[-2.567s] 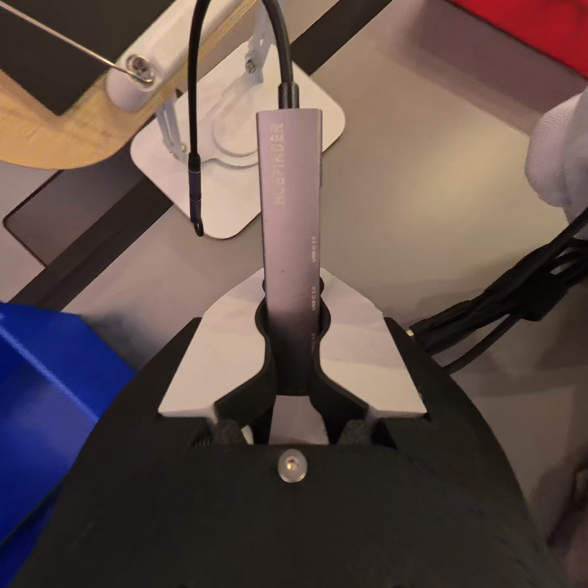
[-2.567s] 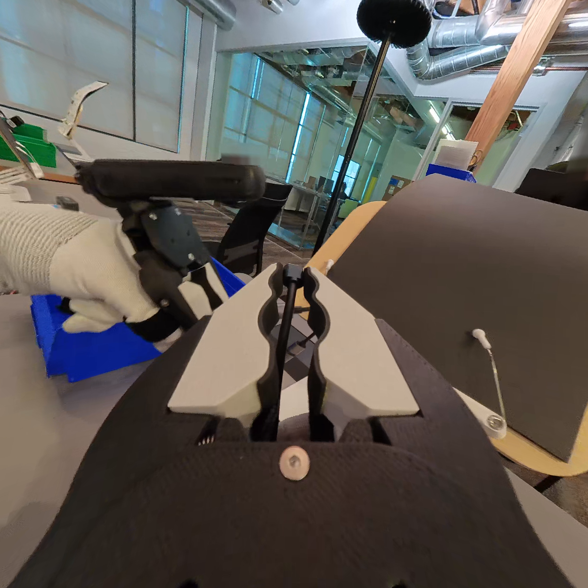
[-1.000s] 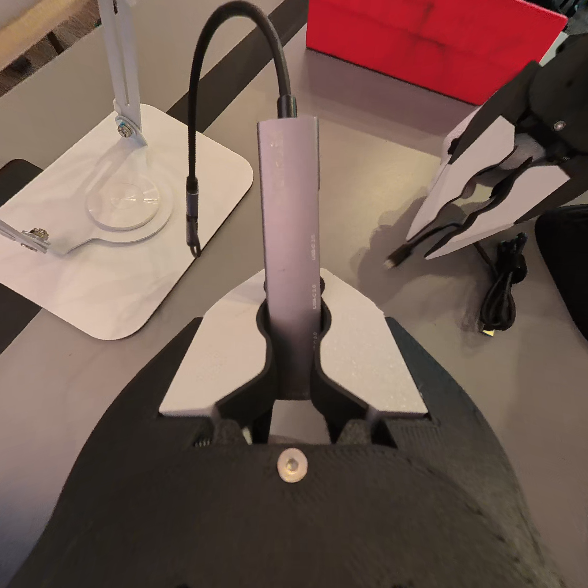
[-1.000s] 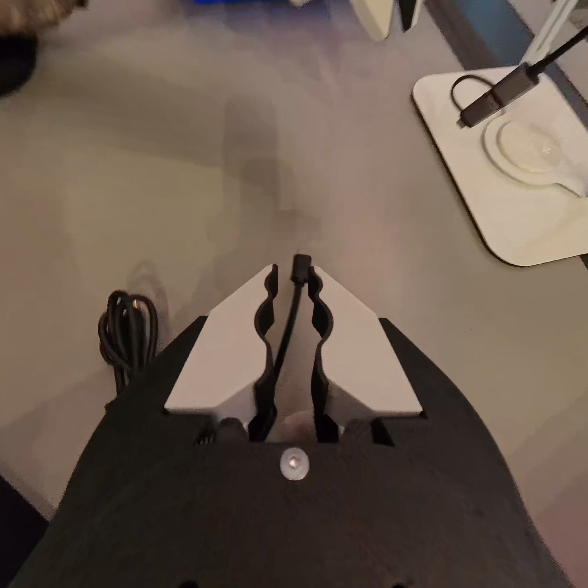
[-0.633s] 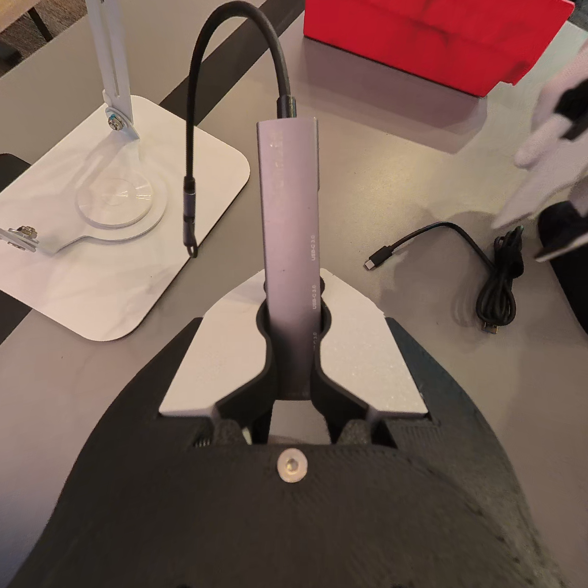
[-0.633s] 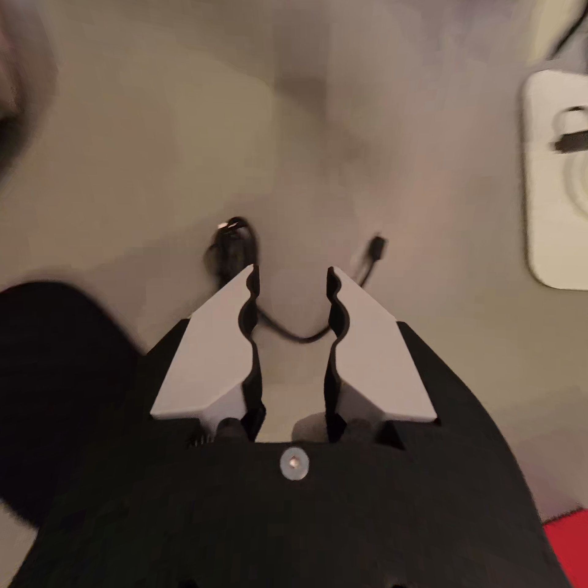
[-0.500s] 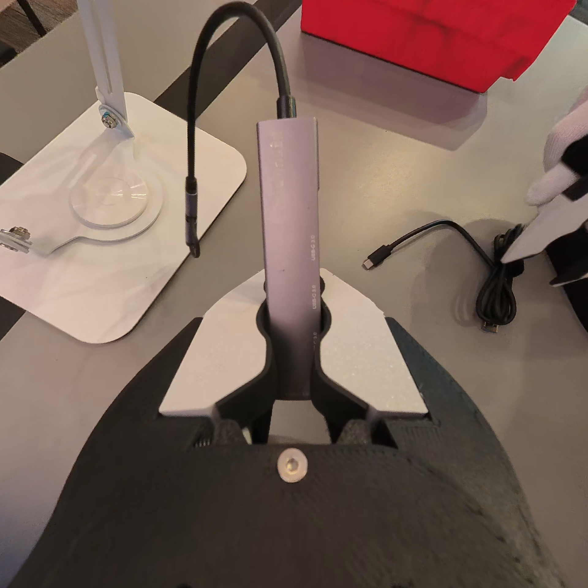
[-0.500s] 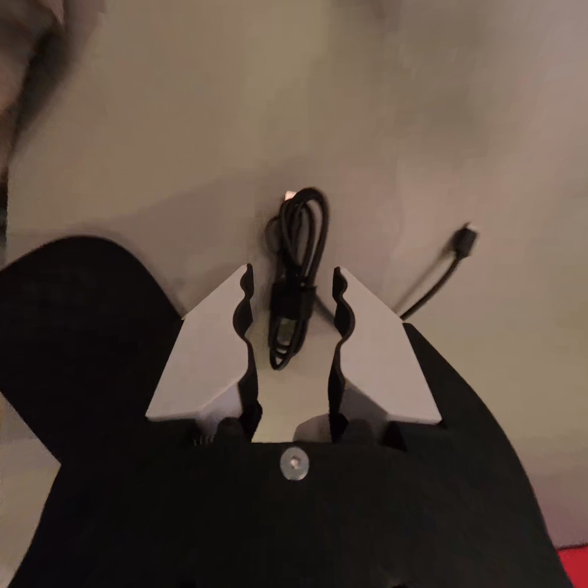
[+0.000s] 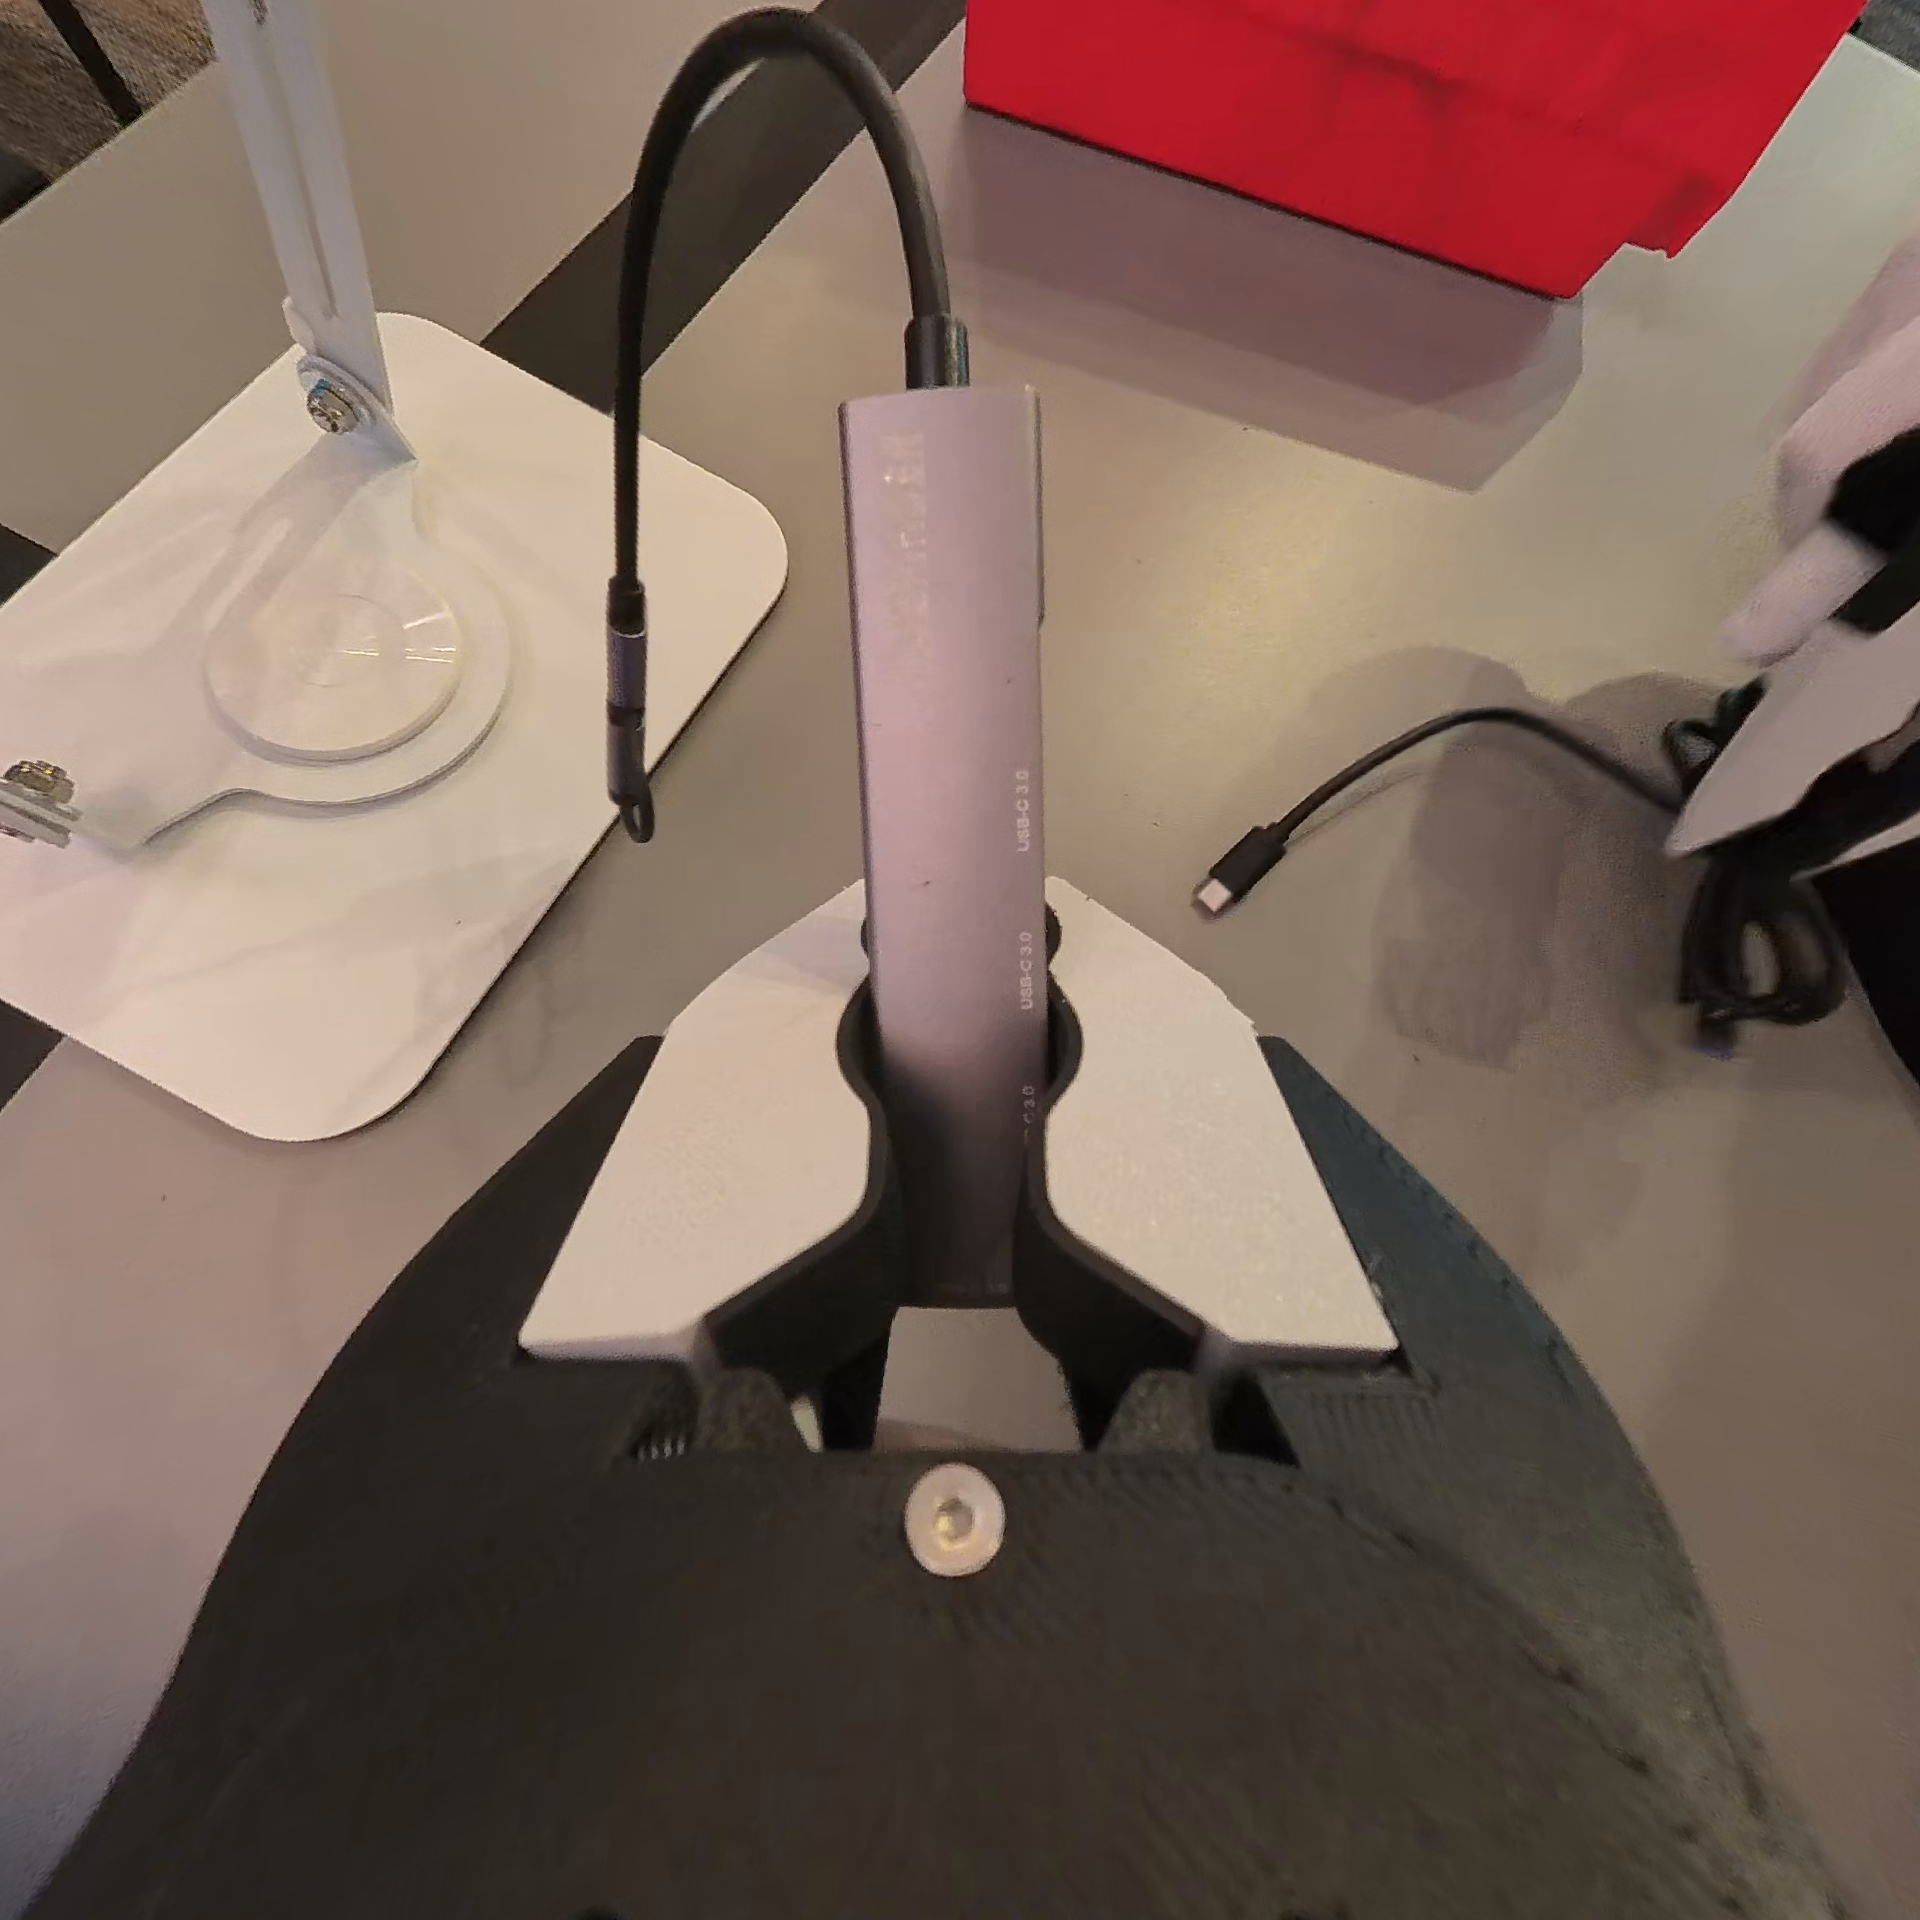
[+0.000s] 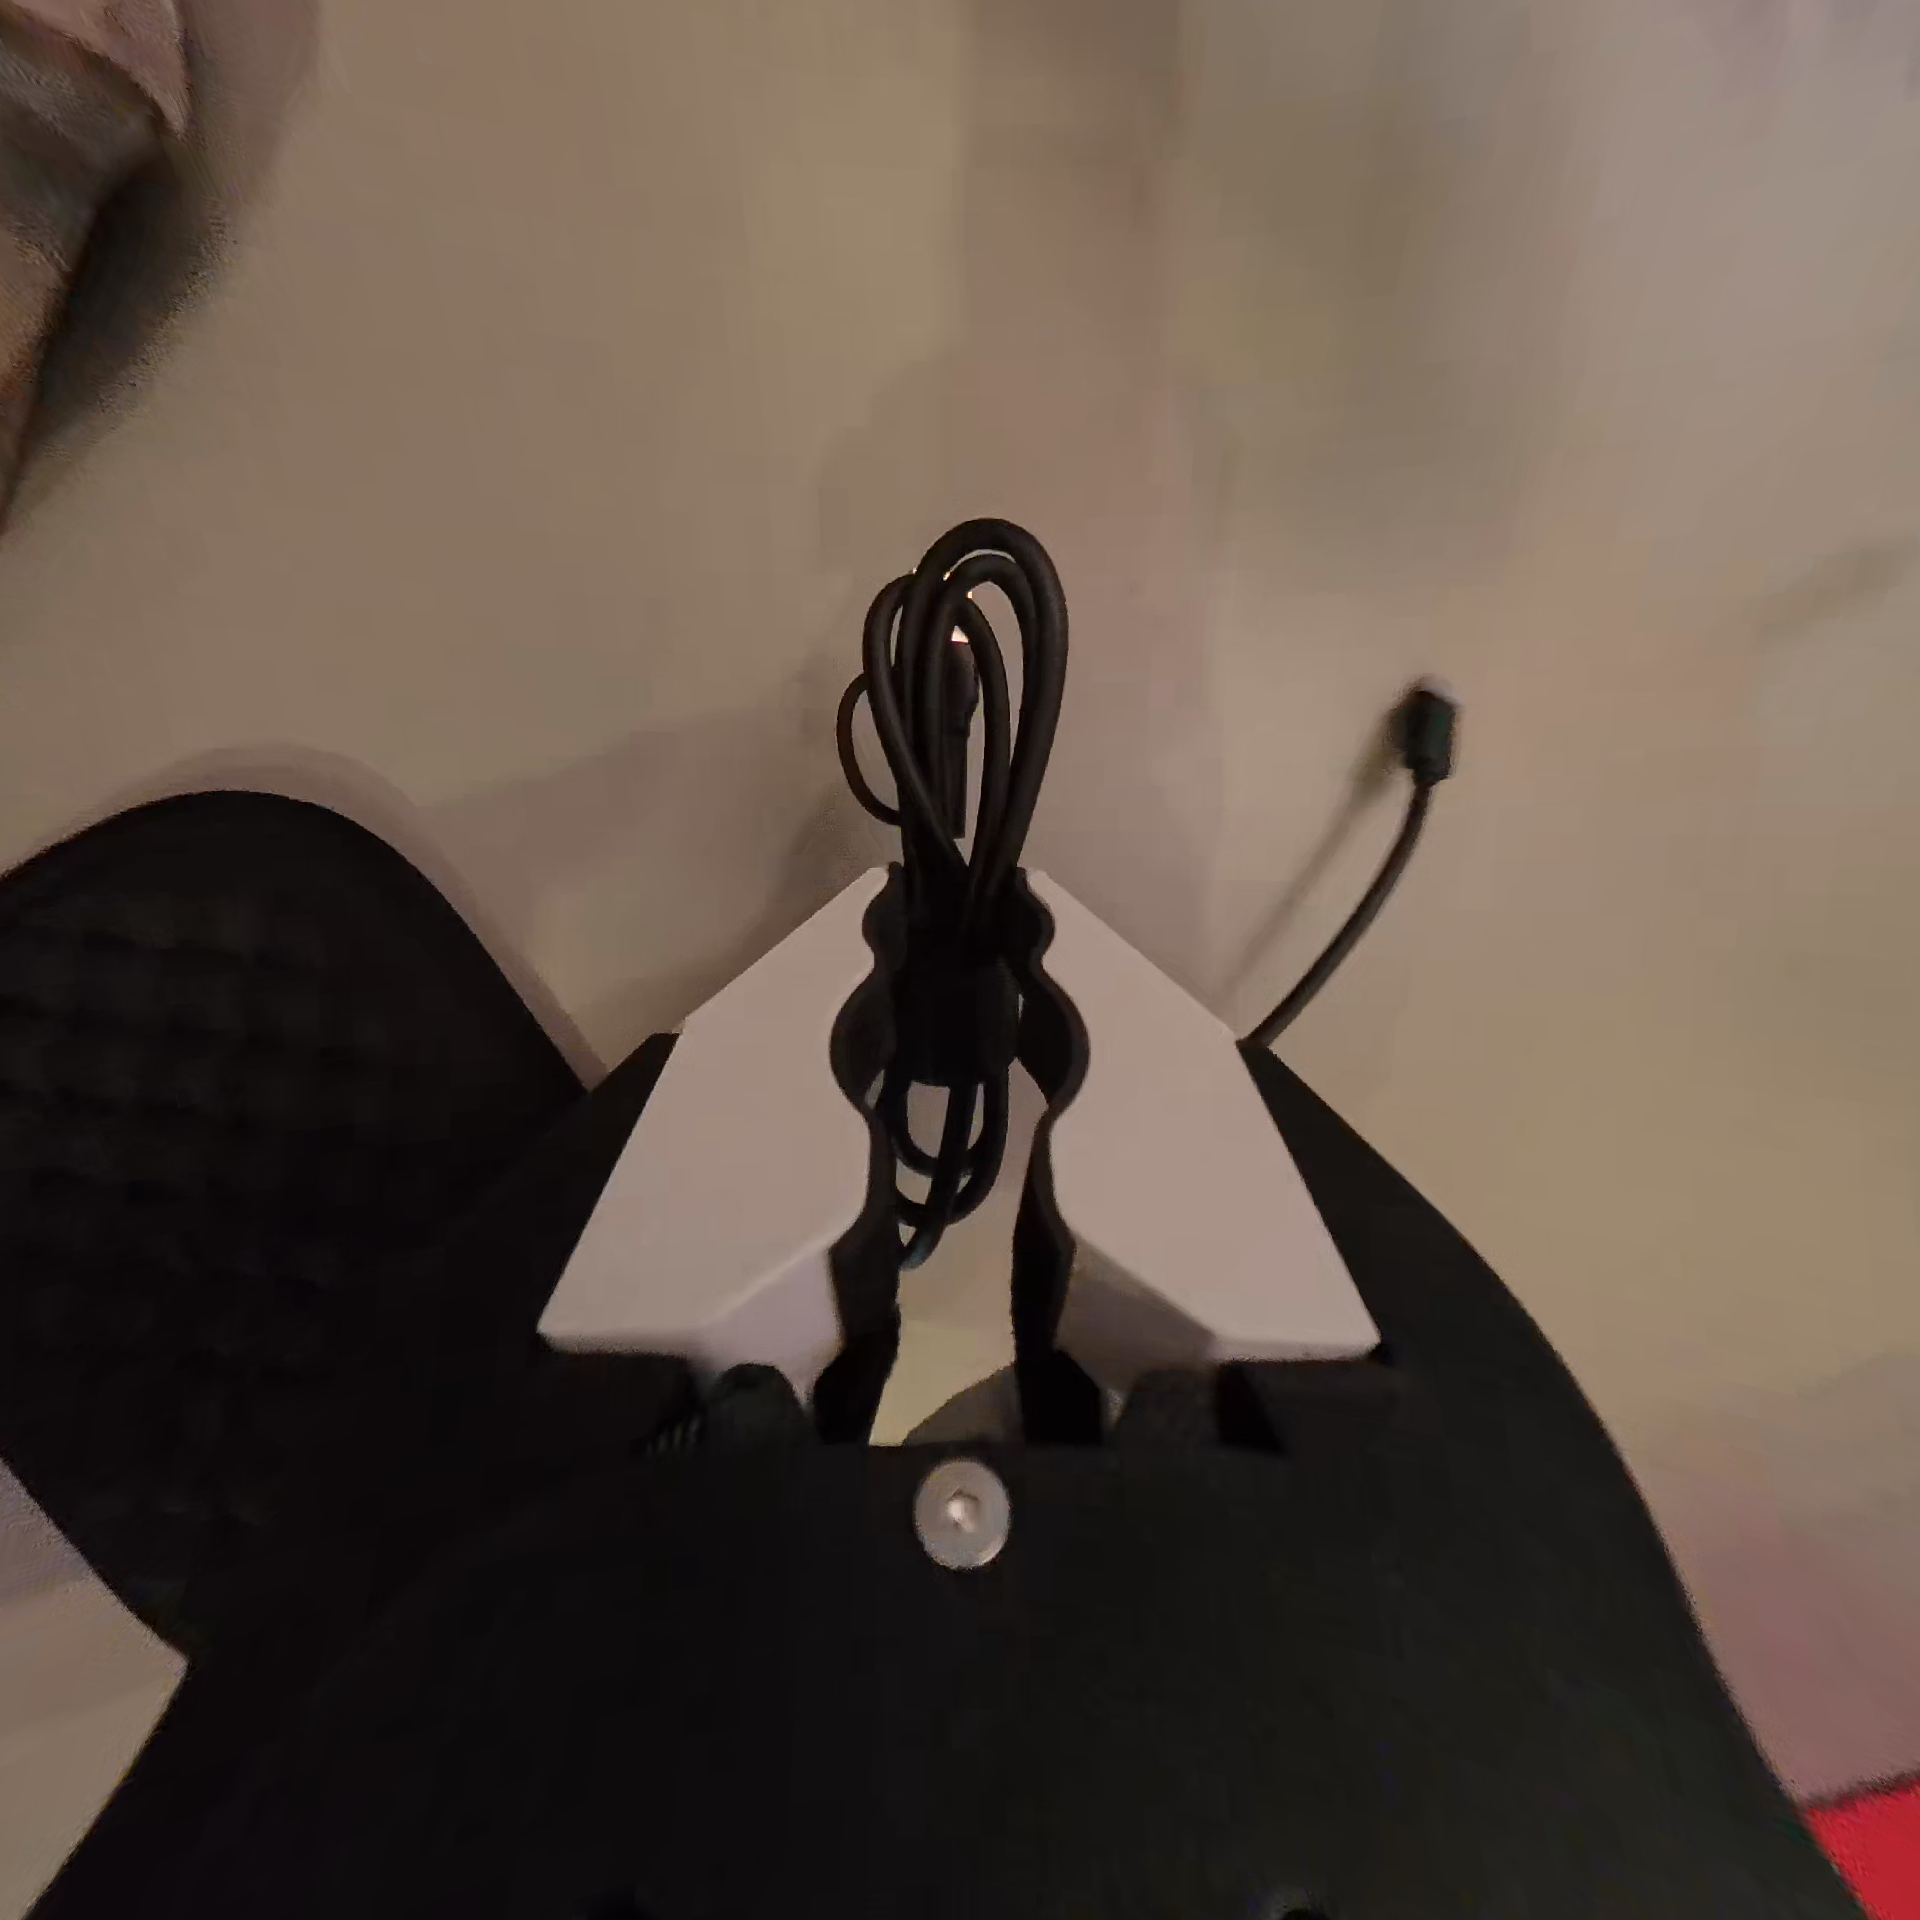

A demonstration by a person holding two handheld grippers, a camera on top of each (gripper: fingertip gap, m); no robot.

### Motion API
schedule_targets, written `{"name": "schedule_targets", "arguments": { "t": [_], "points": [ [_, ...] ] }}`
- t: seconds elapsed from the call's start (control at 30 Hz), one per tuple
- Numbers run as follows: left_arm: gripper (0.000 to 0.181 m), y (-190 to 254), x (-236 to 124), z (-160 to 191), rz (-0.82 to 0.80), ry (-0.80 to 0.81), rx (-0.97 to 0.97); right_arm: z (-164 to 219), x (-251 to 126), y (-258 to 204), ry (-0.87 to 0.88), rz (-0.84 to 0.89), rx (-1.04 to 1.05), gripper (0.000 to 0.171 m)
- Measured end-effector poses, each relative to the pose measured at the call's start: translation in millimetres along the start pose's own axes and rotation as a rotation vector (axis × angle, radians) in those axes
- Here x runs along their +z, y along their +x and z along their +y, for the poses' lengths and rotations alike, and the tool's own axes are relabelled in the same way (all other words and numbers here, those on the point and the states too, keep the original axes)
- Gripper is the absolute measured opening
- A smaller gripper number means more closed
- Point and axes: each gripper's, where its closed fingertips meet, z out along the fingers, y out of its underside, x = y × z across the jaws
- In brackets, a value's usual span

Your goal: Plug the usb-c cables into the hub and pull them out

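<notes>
My left gripper (image 9: 956, 894) is shut on the lower end of a grey USB-C hub (image 9: 940, 675), which points away from me above the table. The hub's own short black lead (image 9: 769, 94) arches up and left, and its plug (image 9: 629, 717) hangs free. A black USB-C cable lies on the table at the right, its loose plug (image 9: 1242, 868) apart from the hub. My right gripper (image 10: 956, 883) is shut on that cable's coiled bundle (image 10: 961, 686). The loose plug (image 10: 1429, 727) lies to the right. The right gripper (image 9: 1766, 790) also shows at the left wrist view's right edge.
A white stand base (image 9: 260, 883) with an upright arm sits left of the hub. A red box (image 9: 1351, 135) stands at the far right. A black textured object (image 10: 208, 1039) lies left of the right gripper. A gloved hand (image 9: 1860, 457) holds the right gripper. The left gripper's tips are roughly 25 cm from the right gripper's.
My right gripper let go of the cable's plug end, opened, moved over the coiled bundle and shut on it. My left gripper kept hold of the hub and barely moved.
</notes>
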Motion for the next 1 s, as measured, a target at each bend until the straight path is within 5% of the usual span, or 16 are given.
{"name": "schedule_targets", "arguments": {
  "t": [0.27, 0.47, 0.77, 1.0],
  "points": [
    [0.023, -1.0, -0.7, 0.2, -0.005, 0.0, 0.0, -6.4, -155.8, 67.4, 0.139, 0.401, 0.023, 0.015],
    [0.023, -2.6, 1.4, 2.5, -0.009, -0.009, -0.001, 89.3, -258.8, 113.2, -0.172, 0.647, 0.056, 0.015],
    [0.023, -6.7, 5.0, 7.4, -0.018, -0.027, -0.009, 221.1, -238.7, 107.4, -0.422, 0.445, 0.23, 0.015],
    [0.023, -7.3, 10.3, 11.5, -0.018, -0.045, -0.012, 272.7, -190.1, 103.9, -0.493, 0.26, 0.319, 0.015]
  ]
}}
